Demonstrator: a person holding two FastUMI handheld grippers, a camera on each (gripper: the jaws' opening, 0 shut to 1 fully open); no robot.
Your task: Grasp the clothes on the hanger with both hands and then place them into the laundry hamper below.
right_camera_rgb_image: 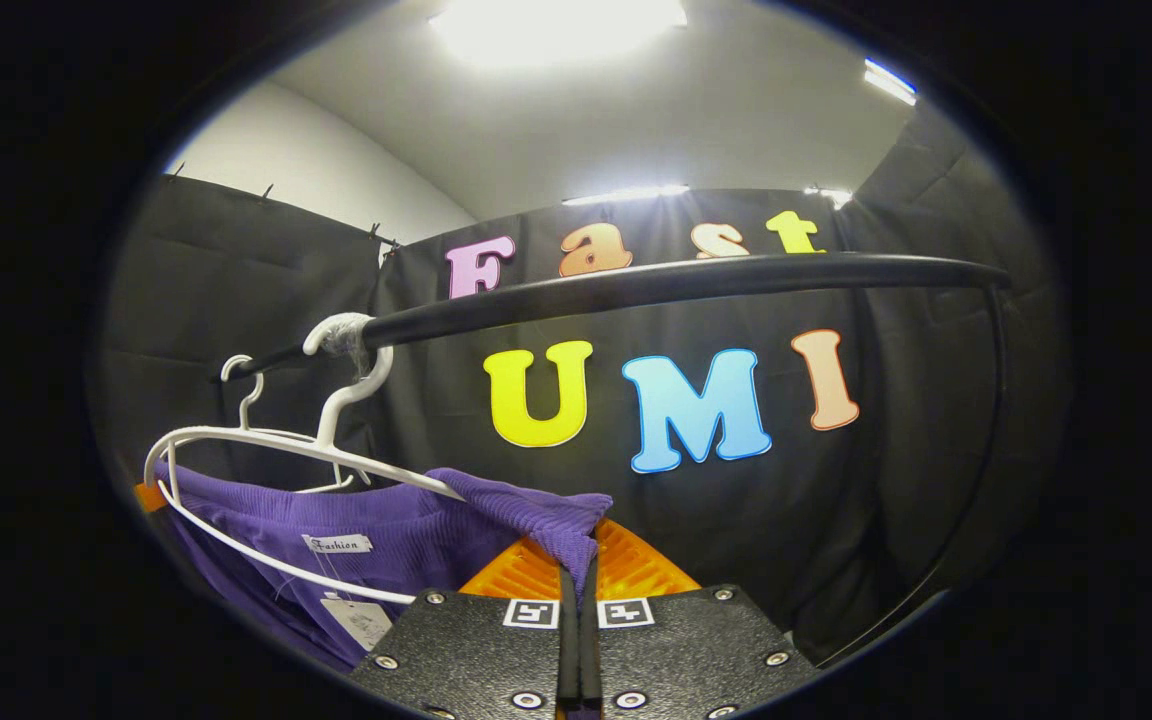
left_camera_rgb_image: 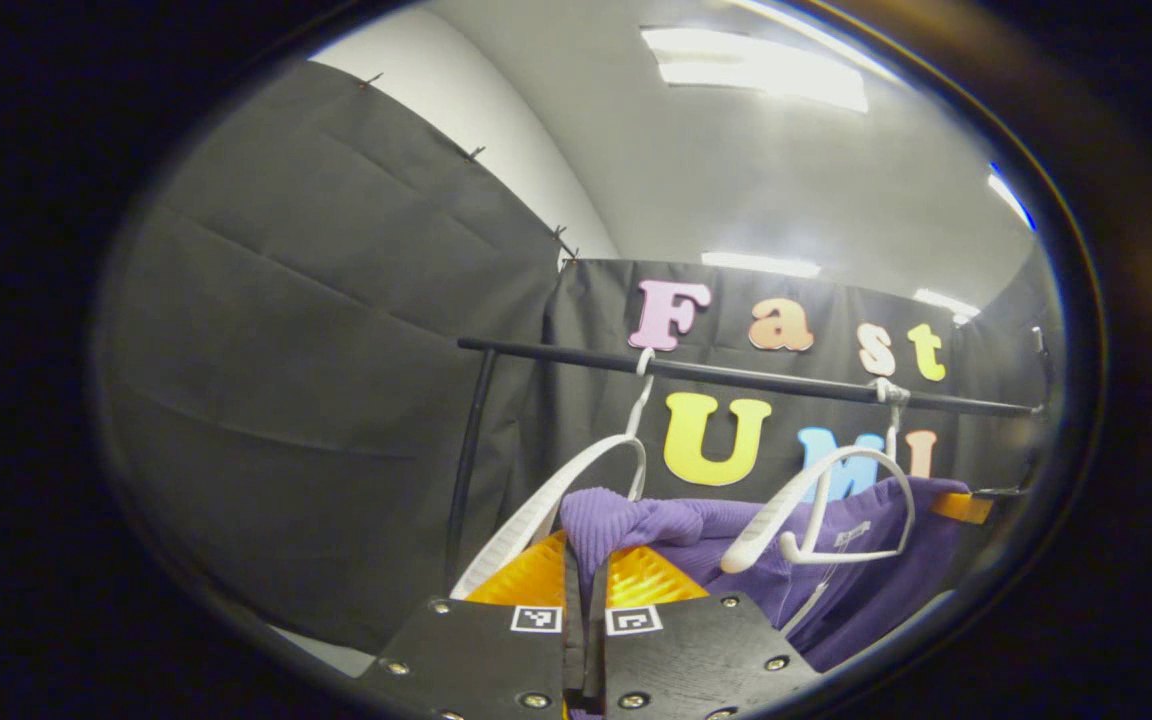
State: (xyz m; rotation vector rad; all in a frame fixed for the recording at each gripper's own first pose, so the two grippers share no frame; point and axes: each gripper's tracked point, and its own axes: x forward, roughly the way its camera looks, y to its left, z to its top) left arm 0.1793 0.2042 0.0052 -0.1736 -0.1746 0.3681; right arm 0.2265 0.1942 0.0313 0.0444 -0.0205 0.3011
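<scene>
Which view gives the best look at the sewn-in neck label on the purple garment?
The right gripper view: the neck label lies flat and near on the purple garment, with a hang tag below it. The left gripper view shows that label small, tilted and partly behind a white hanger.

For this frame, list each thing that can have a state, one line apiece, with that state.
Left gripper: shut on the purple garment.
Right gripper: shut on the purple garment.
Purple garment: held up at both ends, not yet in a hamper.
Near hanger: hooked on the rail, partly inside the garment.
Far hanger: hooked on the rail.
Rail: level, carrying both hangers.
</scene>
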